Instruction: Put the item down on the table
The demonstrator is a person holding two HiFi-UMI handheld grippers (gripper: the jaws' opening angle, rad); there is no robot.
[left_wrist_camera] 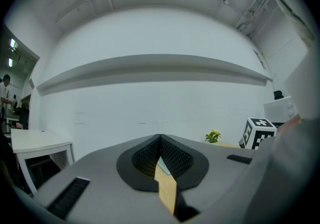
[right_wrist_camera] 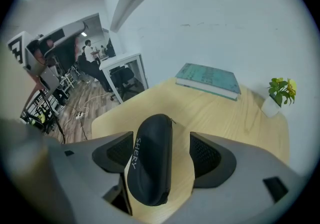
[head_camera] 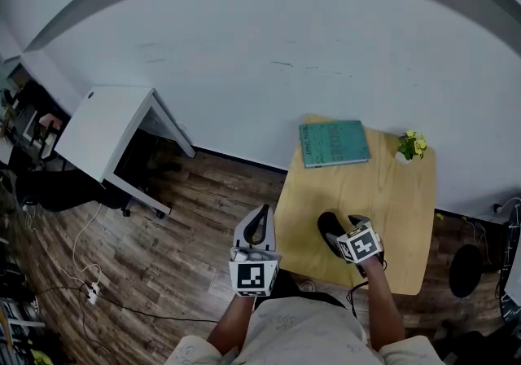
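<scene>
Black and oval, a zipped hard case (right_wrist_camera: 150, 163) with white "SHERY" lettering along its side is lying flat on the pale wooden table (head_camera: 391, 217), on the near part of the tabletop, well apart from the teal hardback book (head_camera: 334, 143) that is resting at the far edge. The right tool (right_wrist_camera: 161, 150) is sitting around the case with its jaws standing wide apart: the case is lying close against the left pad, while a bare strip of wood is showing between it and the right pad, so nothing is being squeezed. The left tool (left_wrist_camera: 160, 140) is hovering off the table's left edge, nearer the person than the book and above the dark wood-plank floor (head_camera: 187, 225); its jaws are meeting at the tips and are carrying nothing. A small potted plant with yellow-green leaves (head_camera: 411, 145) is standing just to the right of the book, at the same far edge. A white rectangular desk (head_camera: 102, 127) is standing well to the left of the book, against the same pale wall
</scene>
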